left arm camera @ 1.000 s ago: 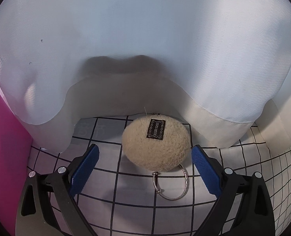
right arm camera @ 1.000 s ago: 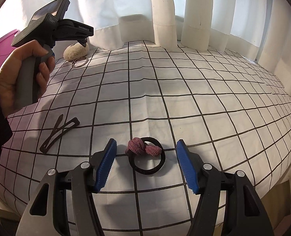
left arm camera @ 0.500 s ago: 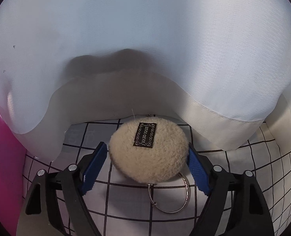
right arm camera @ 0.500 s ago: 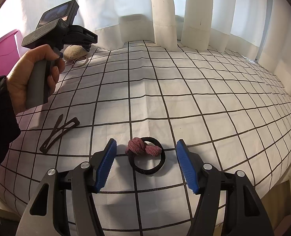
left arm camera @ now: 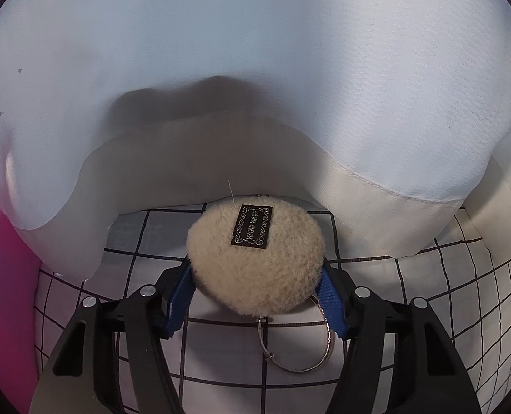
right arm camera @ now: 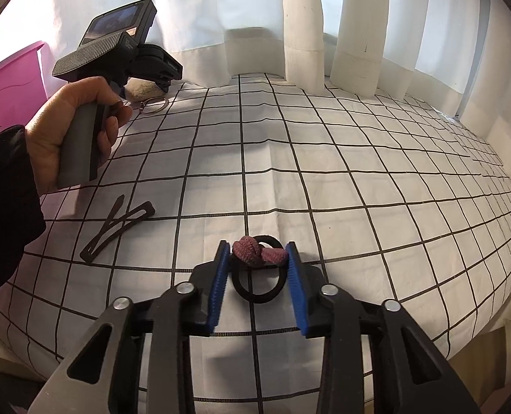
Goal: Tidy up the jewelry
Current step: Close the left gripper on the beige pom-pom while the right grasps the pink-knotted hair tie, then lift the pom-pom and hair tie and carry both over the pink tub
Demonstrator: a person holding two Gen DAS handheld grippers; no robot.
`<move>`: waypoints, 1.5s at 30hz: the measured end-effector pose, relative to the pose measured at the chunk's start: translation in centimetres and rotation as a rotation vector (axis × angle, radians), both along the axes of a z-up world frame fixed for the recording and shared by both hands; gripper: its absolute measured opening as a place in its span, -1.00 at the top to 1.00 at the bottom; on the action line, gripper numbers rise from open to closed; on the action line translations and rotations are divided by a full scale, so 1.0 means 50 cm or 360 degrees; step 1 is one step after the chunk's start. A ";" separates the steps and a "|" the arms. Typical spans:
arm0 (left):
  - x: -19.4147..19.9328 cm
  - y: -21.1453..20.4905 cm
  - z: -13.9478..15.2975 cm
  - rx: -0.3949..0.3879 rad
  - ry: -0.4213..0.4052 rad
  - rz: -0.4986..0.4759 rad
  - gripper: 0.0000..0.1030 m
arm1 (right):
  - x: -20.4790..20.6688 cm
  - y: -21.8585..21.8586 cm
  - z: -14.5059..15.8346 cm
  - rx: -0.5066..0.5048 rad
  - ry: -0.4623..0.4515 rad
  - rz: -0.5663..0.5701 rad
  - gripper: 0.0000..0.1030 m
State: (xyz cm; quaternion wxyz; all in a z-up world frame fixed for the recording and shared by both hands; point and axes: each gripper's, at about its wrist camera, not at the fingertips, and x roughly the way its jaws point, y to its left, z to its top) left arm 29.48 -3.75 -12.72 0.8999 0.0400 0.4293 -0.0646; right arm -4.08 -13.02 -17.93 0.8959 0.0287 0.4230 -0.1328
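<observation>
L gripper (left arm camera: 255,296) is clenched on the fluffy pom keychain (left arm camera: 255,258), blue pads pressed into its fur at 3 and 9 o'clock, right by the curtain (left arm camera: 255,86) hem at the far edge of the grid cloth (right arm camera: 324,158). Pom looks v. light and soft and prob squashes, so a mid-body pinch seems right; fur may slip if the squeeze is weak. Its metal ring (left arm camera: 303,345) hangs loose at 6 o'clock, stiff and thin, likely to swing and snag; I wouldn't grab there.

R gripper (right arm camera: 258,269) is closed in on the hair tie (right arm camera: 257,276): pads touch the maroon knot (right arm camera: 255,253) at 12 o'clock of the black loop, w/ the loop lying on the cloth. Tie seems light, stretchy, floppy; knot is the bulkiest hold, loop would just fold.

Black hair clip (right arm camera: 117,227) lies at 10 o'clock from the R gripper, apart. Pink bin (right arm camera: 10,82) sits far L.
</observation>
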 end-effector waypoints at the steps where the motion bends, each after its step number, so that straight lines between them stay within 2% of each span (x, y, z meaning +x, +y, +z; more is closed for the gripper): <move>1: 0.000 0.005 0.000 -0.0005 0.0000 0.0000 -0.16 | 0.000 -0.001 0.000 0.0004 0.0000 -0.0001 0.46; 4: -0.003 0.020 0.006 -0.0030 0.0006 0.0017 -0.14 | -0.002 -0.009 0.002 0.0030 -0.0002 -0.0003 0.54; 13: -0.032 0.048 0.026 -0.0075 -0.0049 0.0067 -0.14 | -0.010 -0.011 0.007 0.0046 0.0001 -0.0013 0.55; 29: -0.189 0.124 0.083 -0.0132 -0.0076 0.0164 -0.14 | -0.033 -0.049 0.063 0.0088 -0.0052 0.0047 0.55; 37: -0.285 0.147 0.133 -0.0127 -0.0112 0.0160 -0.14 | -0.032 -0.087 0.139 0.0158 -0.0139 0.0151 0.55; 45: -0.409 0.170 0.227 -0.0126 -0.0196 0.0204 -0.14 | -0.003 -0.090 0.245 0.0227 -0.0271 0.0381 0.55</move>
